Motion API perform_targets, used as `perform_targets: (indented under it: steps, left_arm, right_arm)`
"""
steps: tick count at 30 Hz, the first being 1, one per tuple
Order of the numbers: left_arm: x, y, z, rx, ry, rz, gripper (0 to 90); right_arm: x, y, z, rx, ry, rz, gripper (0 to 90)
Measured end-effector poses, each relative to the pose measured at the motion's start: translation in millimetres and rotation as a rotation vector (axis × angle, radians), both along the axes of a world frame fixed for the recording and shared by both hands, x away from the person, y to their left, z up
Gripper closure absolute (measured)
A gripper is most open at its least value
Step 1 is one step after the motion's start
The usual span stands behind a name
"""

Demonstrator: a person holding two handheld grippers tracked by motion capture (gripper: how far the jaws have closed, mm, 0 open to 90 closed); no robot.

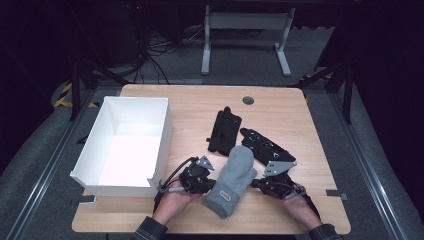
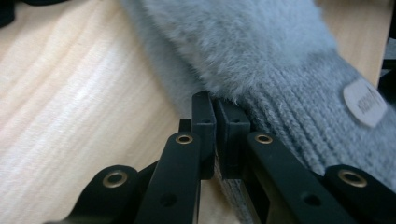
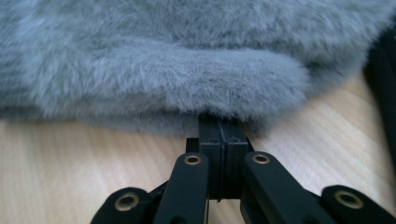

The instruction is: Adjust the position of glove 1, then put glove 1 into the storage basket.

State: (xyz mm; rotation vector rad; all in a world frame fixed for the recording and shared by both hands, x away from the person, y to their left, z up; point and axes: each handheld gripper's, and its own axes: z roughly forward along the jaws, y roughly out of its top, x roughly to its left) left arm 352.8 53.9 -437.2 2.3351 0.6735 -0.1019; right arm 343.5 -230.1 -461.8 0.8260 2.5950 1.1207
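A grey furry mitten (image 1: 232, 180) lies near the front edge of the wooden table (image 1: 190, 105), its knitted cuff toward the person. My left gripper (image 1: 213, 183) meets the mitten's left edge and my right gripper (image 1: 254, 183) meets its right edge. In the left gripper view, the jaws of the left gripper (image 2: 215, 100) stand together where the fur joins the ribbed cuff of the mitten (image 2: 261, 56), pinching its edge. In the right gripper view, the right gripper (image 3: 218, 123) is shut with its tips buried in the mitten's (image 3: 187, 60) fluffy thumb.
An empty white box (image 1: 163, 131) stands at the table's left. Two black gloves lie behind the mitten, one upright in the middle (image 1: 225, 131), one slanting to the right (image 1: 262, 146). A round cable hole (image 1: 248, 100) sits near the far edge.
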Motion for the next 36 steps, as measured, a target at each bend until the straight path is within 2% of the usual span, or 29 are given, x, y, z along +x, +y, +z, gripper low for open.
perform_targets:
  steps: [7, 10, 11, 12, 13, 15, 16, 17, 18, 19, 23, 26, 31, 33, 36]
  left_arm:
    - [-7.8, -6.8, -3.6, -0.021, 0.014, -0.036, 84.6]
    - [-7.6, -6.2, -3.5, -0.012, 0.004, -0.022, 75.8]
    - [-6.4, -3.2, -2.3, -0.003, -0.001, -0.004, 75.8]
    - [-5.0, 0.2, -1.1, 0.005, -0.012, 0.022, 70.5]
    - [-4.0, 3.1, 0.8, 0.009, -0.02, 0.036, 67.4]
    - [-2.7, 8.4, 5.7, -0.009, -0.039, 0.058, 62.3]
    - [-2.7, 8.4, 5.7, -0.009, -0.039, 0.058, 58.5]
    - [-2.0, 10.4, 8.7, -0.014, -0.054, 0.068, 54.7]
    - [-0.9, 12.2, 12.8, -0.023, -0.067, 0.083, 52.1]
    - [-0.9, 12.2, 12.8, -0.023, -0.067, 0.083, 49.9]
    - [4.3, 13.8, 25.4, -0.067, -0.089, 0.092, 39.5]
    - [8.0, 9.2, 32.5, -0.08, -0.112, 0.084, 29.0]
    - [17.6, -1.8, 39.0, -0.085, -0.13, 0.067, 17.6]
    - [21.5, -6.6, 40.8, -0.081, -0.146, 0.066, 15.4]
    - [29.3, -14.5, 42.0, -0.08, -0.148, 0.065, 14.0]
  right_arm:
    - [13.2, 7.3, 0.0, -0.004, -0.013, -0.021, 90.0]
    - [15.6, 6.9, 1.3, 0.003, -0.023, -0.024, 90.0]
    - [15.6, 6.2, 2.0, 0.002, -0.023, -0.026, 90.0]
    - [15.4, 3.8, 3.2, 0.0, -0.026, -0.029, 90.0]
    - [15.2, 0.7, 4.2, 0.003, -0.028, -0.033, 86.9]
    - [15.3, -5.3, 5.9, 0.014, -0.025, -0.047, 81.3]
    - [15.3, -5.3, 5.9, 0.014, -0.025, -0.047, 81.3]
    - [14.1, -14.1, 7.8, 0.023, -0.029, -0.065, 70.4]
    - [13.4, -18.0, 8.1, 0.024, -0.025, -0.073, 68.8]
    - [12.8, -20.7, 7.9, 0.026, -0.023, -0.076, 66.1]
    - [6.1, -34.1, 5.1, 0.012, -0.015, -0.095, 47.8]
    - [1.3, -40.0, 3.6, 0.013, -0.023, -0.106, 38.4]
    - [-3.6, -45.1, 2.9, 0.021, -0.026, -0.115, 32.6]
    - [-6.3, -47.3, 1.0, 0.018, -0.024, -0.113, 30.5]
    - [-7.8, -48.1, -1.0, 0.015, -0.023, -0.109, 28.3]
